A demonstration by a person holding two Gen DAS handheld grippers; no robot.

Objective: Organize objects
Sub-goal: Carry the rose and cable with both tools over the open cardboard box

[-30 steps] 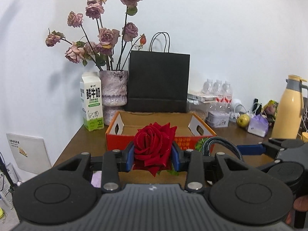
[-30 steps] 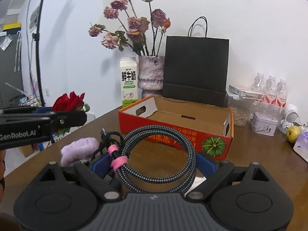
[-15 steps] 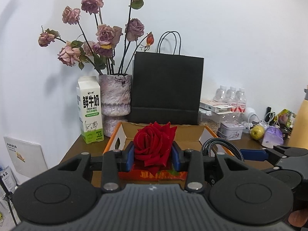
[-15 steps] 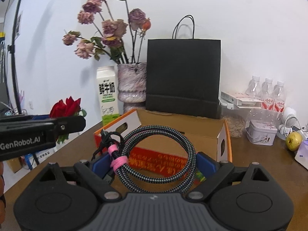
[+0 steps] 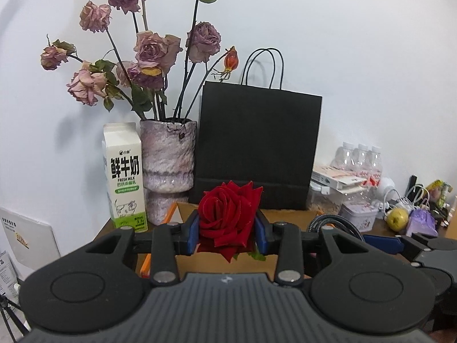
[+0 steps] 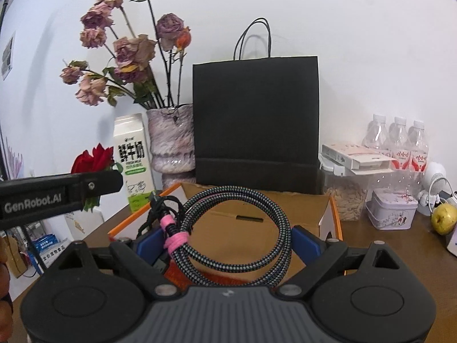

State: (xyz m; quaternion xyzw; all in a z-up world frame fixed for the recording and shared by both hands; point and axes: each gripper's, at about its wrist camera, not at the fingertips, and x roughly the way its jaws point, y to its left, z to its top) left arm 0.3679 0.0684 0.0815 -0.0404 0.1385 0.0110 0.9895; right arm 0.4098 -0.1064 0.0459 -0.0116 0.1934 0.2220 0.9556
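My left gripper (image 5: 227, 230) is shut on a red rose (image 5: 228, 214) and holds it above the near edge of the orange cardboard box (image 5: 285, 217). My right gripper (image 6: 227, 243) is shut on a coiled braided cable (image 6: 237, 228) with a pink tie, held over the same open box (image 6: 257, 208). In the right wrist view the left gripper (image 6: 60, 193) and its rose (image 6: 92, 157) show at the left. In the left wrist view the right gripper (image 5: 382, 241) with the cable (image 5: 334, 221) shows at the right.
Behind the box stand a milk carton (image 5: 124, 175), a vase of dried roses (image 5: 168, 157) and a black paper bag (image 5: 257, 148). Bottles (image 6: 400, 140), a small tin (image 6: 391, 211), a clear jar (image 6: 345, 200) and a green fruit (image 6: 444, 218) sit to the right.
Both grippers have moved forward and up toward the box, which now lies right below them. Each keeps its hold on its object.
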